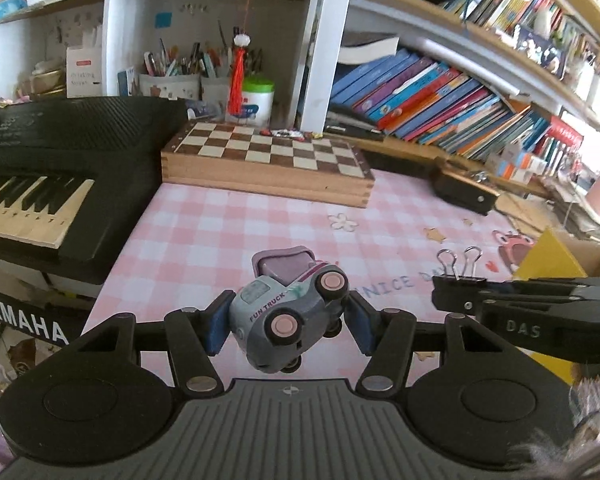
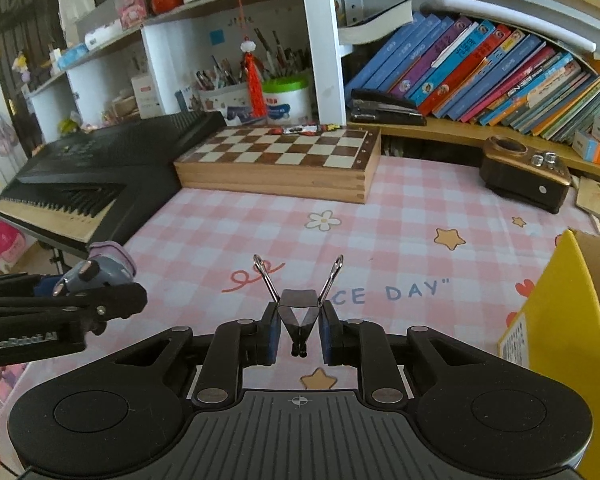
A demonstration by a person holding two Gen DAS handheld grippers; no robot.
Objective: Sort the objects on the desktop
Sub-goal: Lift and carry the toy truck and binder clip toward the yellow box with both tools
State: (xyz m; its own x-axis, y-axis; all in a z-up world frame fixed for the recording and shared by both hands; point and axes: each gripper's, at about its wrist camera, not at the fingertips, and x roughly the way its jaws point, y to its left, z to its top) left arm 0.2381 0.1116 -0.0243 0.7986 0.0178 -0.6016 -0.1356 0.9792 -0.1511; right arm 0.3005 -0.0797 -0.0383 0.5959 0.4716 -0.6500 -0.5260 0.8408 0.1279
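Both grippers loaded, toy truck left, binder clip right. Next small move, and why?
Probably swing the right gripper toward the yellow box at its right and lower the binder clip over the opening. The clip is clamped and clear of the mat, and the box is nearer that side. The left gripper can wait holding the toy truck.

The left gripper (image 1: pixel 286 322) points forward and downward, its two blue-padded fingers (image 1: pixel 219 326) pressed on either side of a grey toy truck (image 1: pixel 288 316), which hangs tilted between them clear of the tabletop (image 1: pixel 204 240). The right gripper (image 2: pixel 300 334) sits just to its right at about the same height, also angled downward, its fingers (image 2: pixel 271 334) clamped tight on a black binder clip (image 2: pixel 299 312) whose wire handles stick up.
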